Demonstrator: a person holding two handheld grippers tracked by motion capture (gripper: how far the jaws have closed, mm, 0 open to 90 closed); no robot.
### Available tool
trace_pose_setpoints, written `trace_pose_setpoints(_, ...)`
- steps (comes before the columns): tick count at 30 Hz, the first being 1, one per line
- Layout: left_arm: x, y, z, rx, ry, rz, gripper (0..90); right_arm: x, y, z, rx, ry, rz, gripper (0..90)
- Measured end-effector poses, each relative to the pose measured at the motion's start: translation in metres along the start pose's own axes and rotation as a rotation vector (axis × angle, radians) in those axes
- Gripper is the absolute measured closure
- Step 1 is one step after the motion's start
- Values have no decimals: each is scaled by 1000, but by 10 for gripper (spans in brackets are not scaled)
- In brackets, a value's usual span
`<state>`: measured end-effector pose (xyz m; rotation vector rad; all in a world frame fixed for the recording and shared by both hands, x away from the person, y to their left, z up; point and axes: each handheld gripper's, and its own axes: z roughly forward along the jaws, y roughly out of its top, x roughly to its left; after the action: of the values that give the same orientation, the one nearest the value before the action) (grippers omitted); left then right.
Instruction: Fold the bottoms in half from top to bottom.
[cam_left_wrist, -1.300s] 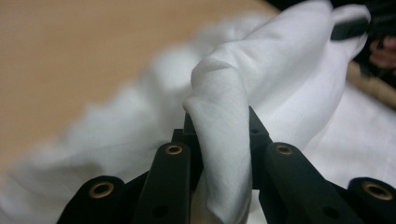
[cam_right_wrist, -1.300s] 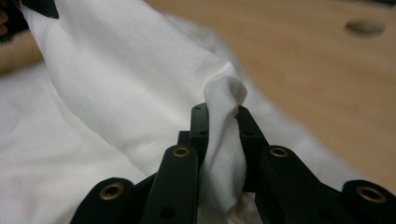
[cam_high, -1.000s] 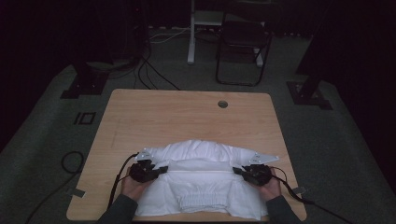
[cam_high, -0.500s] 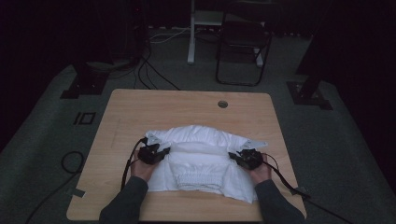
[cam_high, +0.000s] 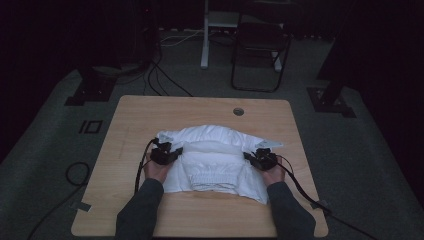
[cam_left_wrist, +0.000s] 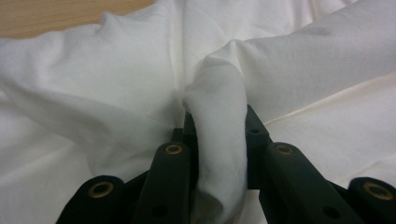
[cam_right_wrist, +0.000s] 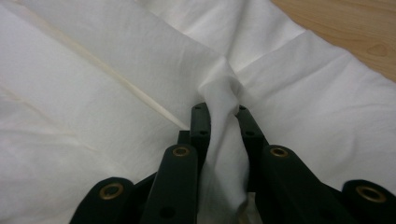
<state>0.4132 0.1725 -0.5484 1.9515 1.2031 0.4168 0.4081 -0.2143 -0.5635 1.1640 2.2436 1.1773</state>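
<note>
A white garment (cam_high: 212, 155) lies partly folded on the wooden table (cam_high: 150, 115), its ribbed hem (cam_high: 214, 178) facing the near edge. My left gripper (cam_high: 170, 151) sits on the garment's left side, shut on a bunched fold of the white cloth (cam_left_wrist: 219, 126). On the right side my right gripper (cam_high: 252, 157) is shut on another pinch of the cloth (cam_right_wrist: 222, 116). In each gripper view the fabric rises between the black jaws. Table wood shows past the cloth in the left gripper view (cam_left_wrist: 56, 16) and in the right gripper view (cam_right_wrist: 345, 28).
A round cable hole (cam_high: 238, 111) sits near the table's far edge. Bare table runs behind the garment and along the near edge. A dark chair (cam_high: 260, 50) and a white post (cam_high: 205, 35) stand on the floor beyond. Cables trail off both grippers.
Both grippers have carried the held cloth away from the near edge toward the table's middle, folding the garment over itself. The garment now lies farther from the front edge.
</note>
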Motion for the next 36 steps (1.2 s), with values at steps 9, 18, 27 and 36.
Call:
trace_pose_setpoints(9,-3,31,-75,-216,-126,4,805,-6,25,-63,-198,51,2,823)
trace_pose_setpoints(18,-16,34,-125,-300,-196,57,807,12,52,-120,-333,15,-117,829)
trace_pose_setpoints(27,-17,-22,-112,-169,-265,-5,776,37,-3,-115,-232,78,-120,819)
trace_pose_setpoints(36,-22,-8,-123,-171,-246,55,513,37,-3,-120,-221,111,-74,451)
